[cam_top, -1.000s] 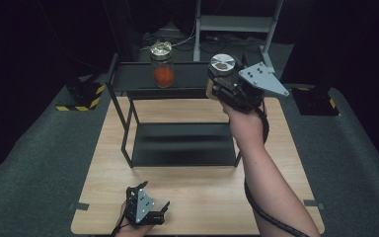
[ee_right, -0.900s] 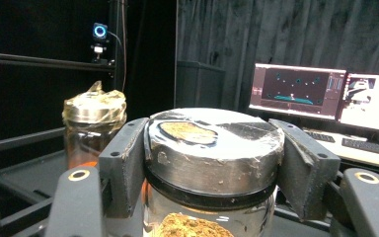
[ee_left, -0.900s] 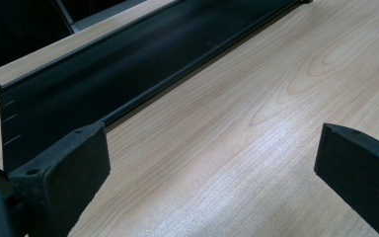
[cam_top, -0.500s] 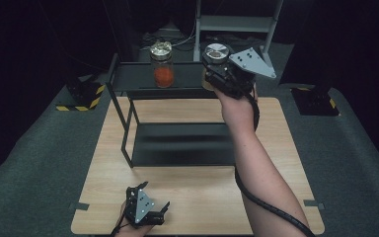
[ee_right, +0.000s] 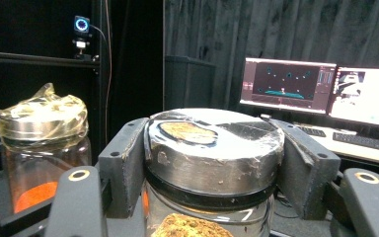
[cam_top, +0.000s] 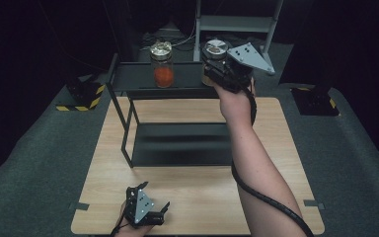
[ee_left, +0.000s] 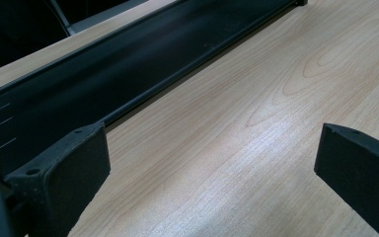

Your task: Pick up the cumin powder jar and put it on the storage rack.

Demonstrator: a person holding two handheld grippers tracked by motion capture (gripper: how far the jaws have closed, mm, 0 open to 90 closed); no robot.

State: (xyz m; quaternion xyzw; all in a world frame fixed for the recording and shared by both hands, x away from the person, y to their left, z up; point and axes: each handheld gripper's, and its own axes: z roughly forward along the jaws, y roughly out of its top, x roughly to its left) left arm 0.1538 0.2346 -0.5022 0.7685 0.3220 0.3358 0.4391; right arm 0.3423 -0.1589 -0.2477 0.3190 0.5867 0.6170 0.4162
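My right gripper (cam_top: 216, 63) is shut on a glass jar (ee_right: 212, 163) with a silver lid (cam_top: 216, 47), its jaws clamped on the lid's sides. It holds the jar over the right end of the black shelf's top tier (cam_top: 133, 79). A second jar (cam_top: 162, 64) with orange powder and a taped lid stands on that tier to the left, also seen as the other jar (ee_right: 42, 148) in the right gripper view. My left gripper (cam_top: 153, 202) rests open near the table's front edge, its fingers (ee_left: 64, 168) wide apart over bare wood.
The black two-tier shelf has a lower tray (cam_top: 177, 143) on the wooden table (cam_top: 276, 148). Black-and-yellow floor blocks (cam_top: 81, 96) lie off the table's far left. Monitors (ee_right: 321, 91) stand beyond the shelf.
My right gripper has carried the lidded jar to the left and a little farther back, toward the shelf's top tier. The left gripper has stayed still.
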